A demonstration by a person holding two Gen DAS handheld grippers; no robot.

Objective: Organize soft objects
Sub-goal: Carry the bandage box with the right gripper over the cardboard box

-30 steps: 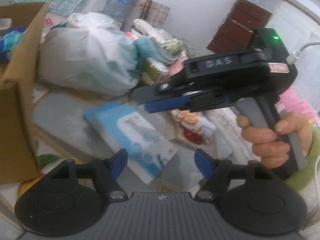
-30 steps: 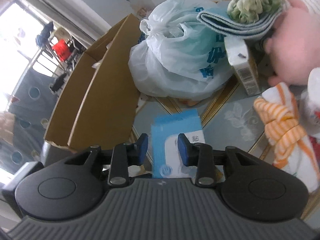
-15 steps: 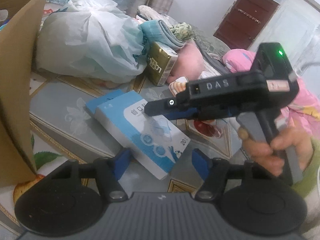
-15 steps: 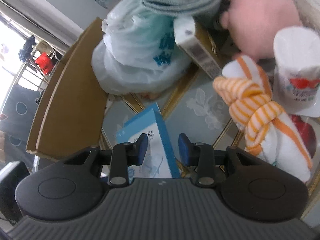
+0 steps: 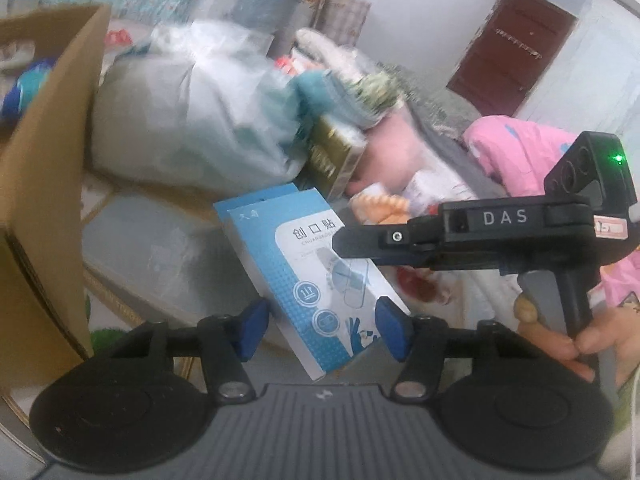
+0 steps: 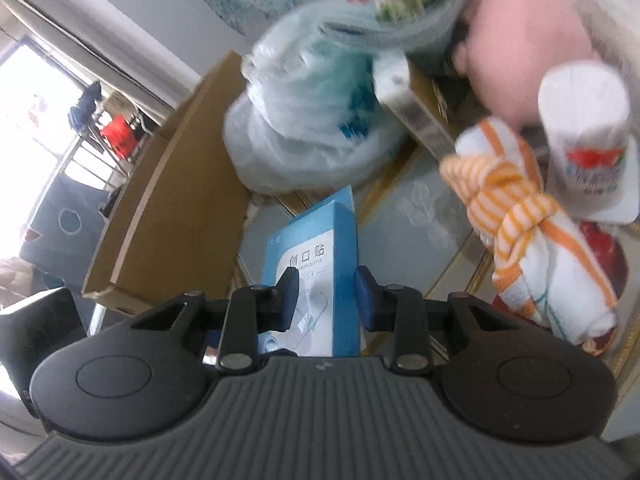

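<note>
At the far left of the left wrist view stands an open brown cardboard box (image 5: 44,184), its wall filling the left edge. Right of it, at upper centre, a bulging white plastic bag (image 5: 192,128) lies on the grey patterned counter (image 5: 152,256). Against the bag's right side leans a dark green and gold carton (image 5: 332,156), with a folded teal cloth (image 5: 324,88) on top and a pink plush toy (image 5: 392,152) beside it.

At centre, a flat blue and white cardboard box with printed characters (image 5: 312,280) lies on the counter. The left gripper (image 5: 320,330) has its blue fingers (image 5: 250,330) on either side of the near end of this box; they are closing and do not press on it.

To the right, the right gripper (image 5: 340,242) reaches in from the right edge above the blue box, held by a hand (image 5: 568,344). In the right wrist view its fingers (image 6: 288,300) are closing, nothing pinched between them, with the blue box behind them.

Further right in that view lie a knotted orange-striped white towel (image 6: 532,232) and a white paper roll (image 6: 584,136).
</note>
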